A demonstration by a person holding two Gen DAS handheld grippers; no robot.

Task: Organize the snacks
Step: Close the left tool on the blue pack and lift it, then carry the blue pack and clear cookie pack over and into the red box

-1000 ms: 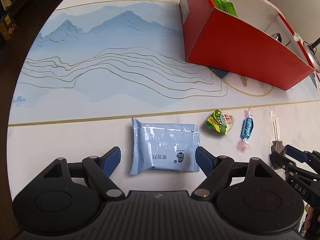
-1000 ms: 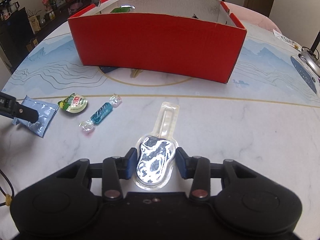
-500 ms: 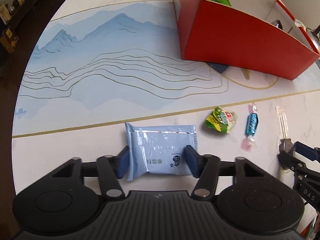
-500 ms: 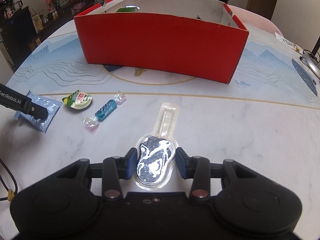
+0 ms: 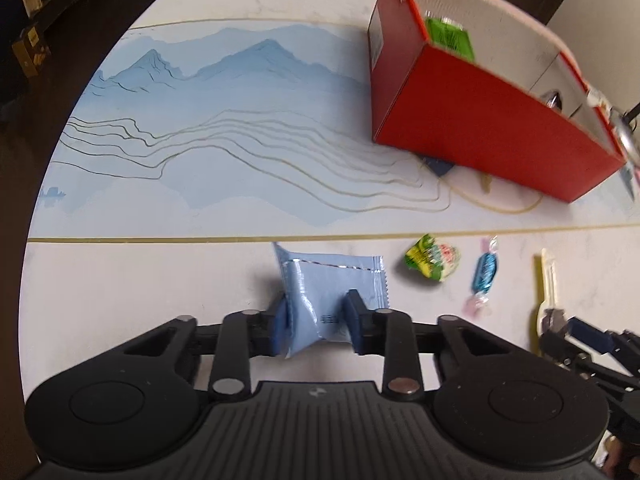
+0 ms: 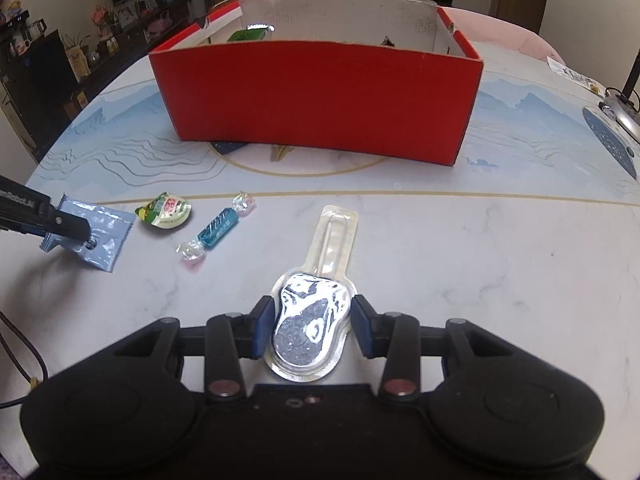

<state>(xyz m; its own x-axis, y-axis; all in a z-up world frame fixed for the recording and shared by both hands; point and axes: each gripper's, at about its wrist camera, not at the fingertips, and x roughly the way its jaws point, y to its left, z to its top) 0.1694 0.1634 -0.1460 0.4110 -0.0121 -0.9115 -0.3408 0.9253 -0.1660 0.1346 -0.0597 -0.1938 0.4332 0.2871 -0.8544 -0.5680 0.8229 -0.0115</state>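
Observation:
My left gripper [image 5: 318, 322] is shut on a pale blue snack packet [image 5: 332, 280] and has it crumpled and lifted a little off the table; the packet also shows in the right wrist view [image 6: 102, 232]. My right gripper [image 6: 312, 326] is shut on a clear blister-packed lollipop [image 6: 310, 320] whose stick end [image 6: 338, 232] points toward the red box [image 6: 320, 96]. A green jelly cup [image 6: 166, 212] and a blue wrapped candy [image 6: 218, 228] lie between the two grippers. The box holds a green packet [image 5: 448, 36].
The red box stands at the back of the marble table [image 6: 500, 280] on its blue mountain print [image 5: 224, 80]. A grey device [image 6: 620, 116] lies at the far right edge. A cable [image 6: 24, 356] hangs at the left front. Dark shelves [image 6: 48, 60] stand beyond the table.
My left gripper has closed from open onto the blue packet, squeezing and raising it. My right gripper has lifted slightly with the lollipop still in it, and the box looks nearer.

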